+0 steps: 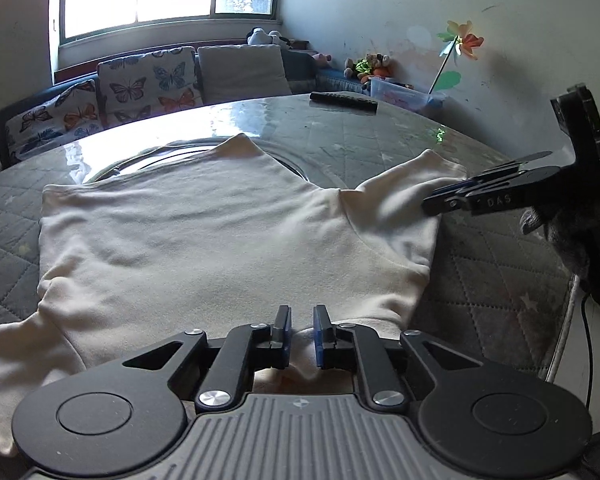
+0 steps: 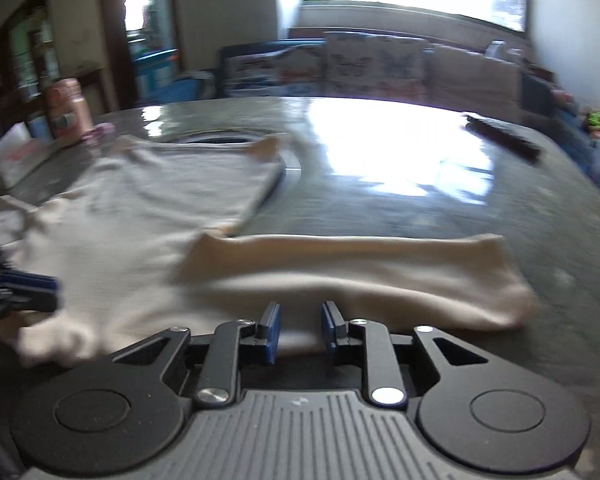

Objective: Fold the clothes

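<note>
A cream shirt [image 1: 204, 240] lies spread flat on the quilted table [image 1: 480, 288], its collar end nearest me. My left gripper [image 1: 303, 332] hovers low over that near edge, blue pads a little apart with cloth showing in the gap; the right wrist view catches this left gripper [image 2: 20, 292] at its left edge. My right gripper [image 1: 446, 194] sits at the tip of the right sleeve [image 1: 400, 188]. In its own view the right gripper [image 2: 300, 332] has its pads apart above the sleeve [image 2: 360, 272], which stretches sideways from the shirt [image 2: 140, 208]. That view is motion-blurred.
A dark remote [image 1: 343, 101] lies at the table's far side. A glass turntable [image 1: 160, 156] sits under the shirt's far hem. A pink bottle [image 2: 68, 108] and boxes stand at the far left. A sofa with butterfly cushions [image 1: 148, 80] is behind. A cable [image 1: 564, 320] hangs at the right edge.
</note>
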Available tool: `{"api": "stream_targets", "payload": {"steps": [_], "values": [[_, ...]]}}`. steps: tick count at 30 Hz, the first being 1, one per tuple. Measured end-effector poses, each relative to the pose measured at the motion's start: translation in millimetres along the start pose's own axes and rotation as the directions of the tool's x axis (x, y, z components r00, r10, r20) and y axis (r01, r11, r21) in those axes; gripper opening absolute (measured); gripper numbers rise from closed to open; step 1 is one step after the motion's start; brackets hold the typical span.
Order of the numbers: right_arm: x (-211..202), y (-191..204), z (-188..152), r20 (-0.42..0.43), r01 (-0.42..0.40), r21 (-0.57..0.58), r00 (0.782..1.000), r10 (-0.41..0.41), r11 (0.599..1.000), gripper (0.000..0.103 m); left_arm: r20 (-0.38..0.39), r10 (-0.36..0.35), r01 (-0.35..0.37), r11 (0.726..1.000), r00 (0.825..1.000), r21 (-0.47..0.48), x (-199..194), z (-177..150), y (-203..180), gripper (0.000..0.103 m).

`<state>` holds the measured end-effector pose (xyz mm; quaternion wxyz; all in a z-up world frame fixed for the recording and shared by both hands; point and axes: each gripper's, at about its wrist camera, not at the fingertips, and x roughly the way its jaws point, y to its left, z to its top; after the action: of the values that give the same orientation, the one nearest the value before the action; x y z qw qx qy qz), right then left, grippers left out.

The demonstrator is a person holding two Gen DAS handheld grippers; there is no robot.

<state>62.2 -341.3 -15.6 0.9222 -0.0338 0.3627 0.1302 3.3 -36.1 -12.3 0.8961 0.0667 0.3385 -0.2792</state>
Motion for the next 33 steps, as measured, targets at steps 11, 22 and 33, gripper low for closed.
{"api": "stream_targets", "payload": {"steps": [11,22,33], "values": [[-15.1,-102.1,-4.0,0.047,0.241,0.263,0.964,-0.262,0.934,0.037,0.002,-0.001,0.001,1.0,1.0,-0.006,0.0,0.2,-0.4,0.022],[-1.8,-111.4,3.4,0.048,0.269,0.251,0.956,-0.29,0.93,0.005,0.003,0.004,-0.004,1.0,1.0,0.006,0.0,-1.4,-1.7,0.029],[0.5,-105.6,5.9,0.027,0.363,0.204,0.926,-0.376,0.909,0.02,0.004,0.004,-0.004,1.0,1.0,0.013,1.2,-1.4,-0.8,0.032]]}}
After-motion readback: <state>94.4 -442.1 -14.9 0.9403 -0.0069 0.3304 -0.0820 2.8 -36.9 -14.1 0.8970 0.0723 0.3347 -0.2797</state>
